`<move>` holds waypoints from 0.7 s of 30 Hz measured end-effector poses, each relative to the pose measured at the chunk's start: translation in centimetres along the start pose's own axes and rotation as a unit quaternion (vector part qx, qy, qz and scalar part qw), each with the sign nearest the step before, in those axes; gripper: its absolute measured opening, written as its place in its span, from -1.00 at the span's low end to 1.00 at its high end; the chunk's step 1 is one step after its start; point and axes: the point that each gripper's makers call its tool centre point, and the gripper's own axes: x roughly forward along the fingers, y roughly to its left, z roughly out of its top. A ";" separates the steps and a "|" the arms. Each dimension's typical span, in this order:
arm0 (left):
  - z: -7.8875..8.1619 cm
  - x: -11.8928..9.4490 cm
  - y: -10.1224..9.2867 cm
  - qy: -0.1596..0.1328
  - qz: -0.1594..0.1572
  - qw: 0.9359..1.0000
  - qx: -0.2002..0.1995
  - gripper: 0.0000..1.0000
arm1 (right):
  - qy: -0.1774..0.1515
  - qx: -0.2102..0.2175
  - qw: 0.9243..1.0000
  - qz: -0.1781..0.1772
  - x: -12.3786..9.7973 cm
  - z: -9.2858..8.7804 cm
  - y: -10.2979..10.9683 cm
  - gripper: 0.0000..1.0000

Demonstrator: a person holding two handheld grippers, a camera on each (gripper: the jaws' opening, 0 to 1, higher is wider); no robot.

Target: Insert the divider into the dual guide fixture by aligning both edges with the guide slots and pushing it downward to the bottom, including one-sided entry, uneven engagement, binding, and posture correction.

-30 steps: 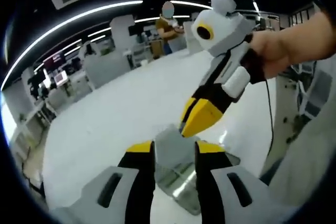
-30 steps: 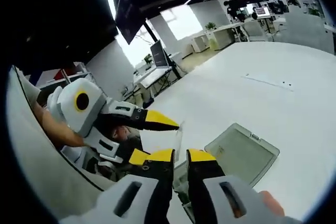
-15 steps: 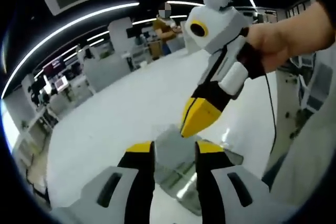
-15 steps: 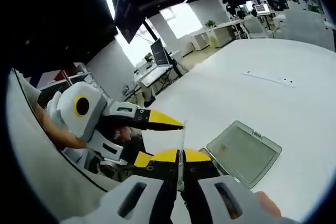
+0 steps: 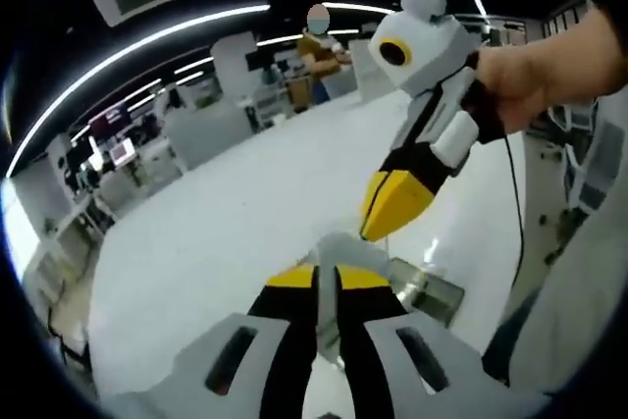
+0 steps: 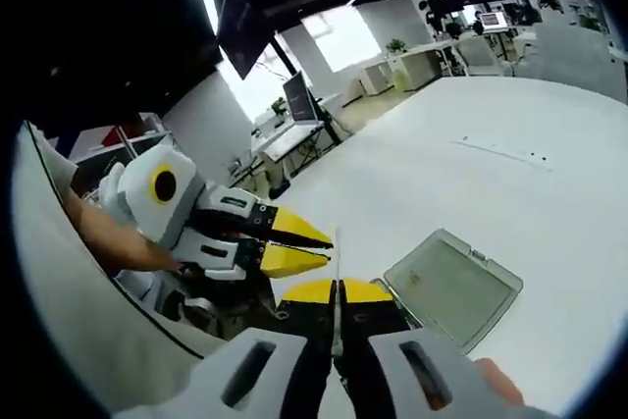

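The divider (image 5: 340, 248) is a thin clear plate held up over the white table (image 5: 216, 242). In the right gripper view it stands edge-on as a pale line, the divider (image 6: 337, 247), with my right gripper (image 6: 337, 288) shut on it. My left gripper (image 5: 326, 274) has its jaws drawn close together at the plate's near edge, a narrow strip showing between them. The right gripper (image 5: 373, 233) reaches in from the upper right, its yellow tips at the plate's top. The left gripper (image 6: 328, 247) meets the plate from the left. A metallic fixture (image 5: 432, 293) lies just beyond.
A clear rectangular tray (image 6: 451, 287) with small tabs lies flat on the table (image 6: 491, 154) to the right. A hand (image 5: 535, 76) holds the right gripper. A person (image 5: 316, 51) stands far back among desks and monitors.
My left jaws have closed from wide apart to a narrow gap. The right jaws went from apart to shut on the divider half a second ago and stay shut.
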 end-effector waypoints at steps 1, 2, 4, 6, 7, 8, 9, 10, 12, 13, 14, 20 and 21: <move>-0.1 0.0 -0.1 0.000 -0.001 1.000 0.008 -0.88 | 0.002 0.002 1.000 0.001 0.0 0.0 0.0 -1.00; -0.1 0.0 -0.1 -0.002 -0.004 1.000 0.010 -0.84 | 0.004 0.000 1.000 0.004 0.0 -0.1 0.1 -1.00; -0.2 0.0 -0.3 0.001 -0.015 1.000 0.007 -0.79 | 0.012 -0.011 1.000 -0.002 0.0 -0.4 -0.1 -1.00; -0.1 -0.1 -0.3 0.002 -0.019 1.000 0.012 -0.75 | 0.015 -0.011 1.000 0.001 0.0 -0.5 0.0 -1.00; 0.1 -0.1 -0.4 -0.001 -0.027 1.000 0.010 -0.74 | 0.017 -0.015 1.000 -0.001 0.0 -0.6 -0.1 -1.00; 0.1 -0.2 -0.4 -0.001 -0.031 0.999 0.008 -0.71 | 0.021 -0.021 1.000 -0.004 0.0 -0.7 -0.2 -1.00; 0.1 -0.2 -0.4 0.001 -0.037 0.999 0.011 -0.68 | 0.024 -0.024 0.999 -0.003 0.1 -0.8 -0.1 -1.00; 0.1 -0.1 -0.5 0.001 -0.041 0.999 0.012 -0.64 | 0.025 -0.027 0.999 -0.001 0.1 -0.9 -0.1 -1.00; 0.1 -0.2 -0.6 0.001 -0.055 0.998 0.013 -0.57 | 0.032 -0.042 0.999 -0.005 0.1 -1.1 -0.1 -1.00; 0.2 -0.3 -0.8 0.000 -0.063 0.998 0.013 -0.55 | 0.036 -0.045 0.998 -0.005 0.0 -1.2 -0.1 -1.00; 0.2 -0.3 -0.8 0.002 -0.067 0.998 0.016 -0.51 | 0.039 -0.048 0.998 -0.005 0.0 -1.3 -0.2 -1.00; 0.8 -0.6 -1.1 0.001 -0.103 0.994 0.034 -0.35 | 0.057 -0.081 0.995 -0.007 0.0 -1.6 -0.3 -1.00; 0.9 -0.6 -1.3 0.002 -0.109 0.993 0.036 -0.36 | 0.060 -0.088 0.994 -0.007 0.0 -1.7 -0.3 -1.00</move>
